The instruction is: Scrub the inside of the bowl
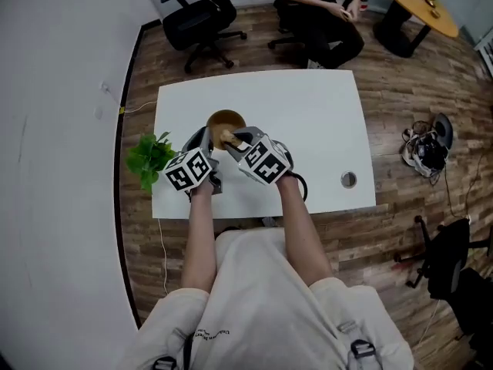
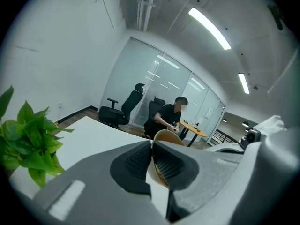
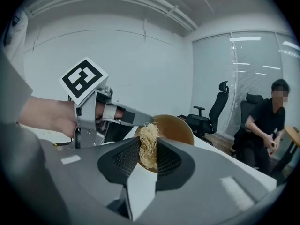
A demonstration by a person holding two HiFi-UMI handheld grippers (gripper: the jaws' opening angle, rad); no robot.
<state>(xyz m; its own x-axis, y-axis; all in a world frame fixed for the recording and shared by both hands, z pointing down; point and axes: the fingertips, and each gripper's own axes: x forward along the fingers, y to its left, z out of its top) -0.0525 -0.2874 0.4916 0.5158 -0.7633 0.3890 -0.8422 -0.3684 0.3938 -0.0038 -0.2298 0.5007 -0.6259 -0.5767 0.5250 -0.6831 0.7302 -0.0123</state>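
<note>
Head view places both grippers side by side over the near-left part of the white table (image 1: pixel 308 114), their tips converging on a brown bowl (image 1: pixel 226 119) directly ahead of them. In the left gripper view, the left gripper (image 2: pixel 152 148) is clamped on the bowl's rim, one pad inside the wall and one outside, with no gap showing at either pad. The bowl is tipped, its opening turned toward the right gripper (image 3: pixel 149 150). In the right gripper view, that tool's jaws are closed on a pale, straw-coloured fibre scrubber (image 3: pixel 149 142). The wad stands up above the pads and sits just in front of the bowl's inner surface, close beside the rim section gripped by the other tool. Whether the fibres actually press on that surface cannot be confirmed. The left hand (image 3: pixel 44 116) is visible behind the left gripper's marker cube. A green leafy plant (image 2: pixel 28 142) stands to the left gripper's left, near but apart from it. Well beyond both tools, past the table's far edge, a seated person (image 1: pixel 320 10) and a black office chair (image 1: pixel 196 21) occupy the wooden floor (image 1: pixel 385 230).
</note>
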